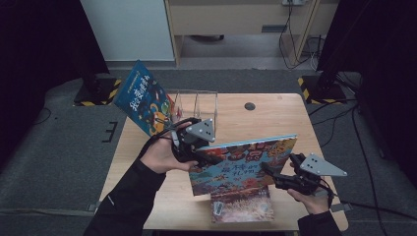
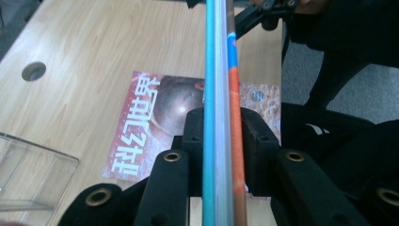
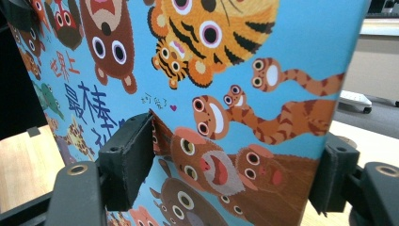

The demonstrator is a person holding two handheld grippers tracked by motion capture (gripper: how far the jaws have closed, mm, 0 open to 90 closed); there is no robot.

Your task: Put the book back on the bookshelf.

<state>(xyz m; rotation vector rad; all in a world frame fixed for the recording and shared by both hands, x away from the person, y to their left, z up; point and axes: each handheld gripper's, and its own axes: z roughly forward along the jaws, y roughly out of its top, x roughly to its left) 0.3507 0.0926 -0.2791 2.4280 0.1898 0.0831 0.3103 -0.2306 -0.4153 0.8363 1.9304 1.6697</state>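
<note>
From the high view I see a pale wooden table (image 1: 275, 118) on grey carpet, with a clear acrylic rack (image 1: 195, 104) at its far edge holding a blue book (image 1: 142, 98) that leans left. My left gripper (image 1: 209, 158) and right gripper (image 1: 268, 169) hold a colourful animal picture book (image 1: 246, 162) raised above a reddish book (image 1: 242, 204) lying flat near the front edge. In the left gripper view, my jaws are clamped tight on the picture book's (image 2: 221, 94) edge, seen end-on. In the right gripper view, my jaws stand wide apart across the cover (image 3: 211, 94), pads at its face; I cannot tell whether they pinch it.
</note>
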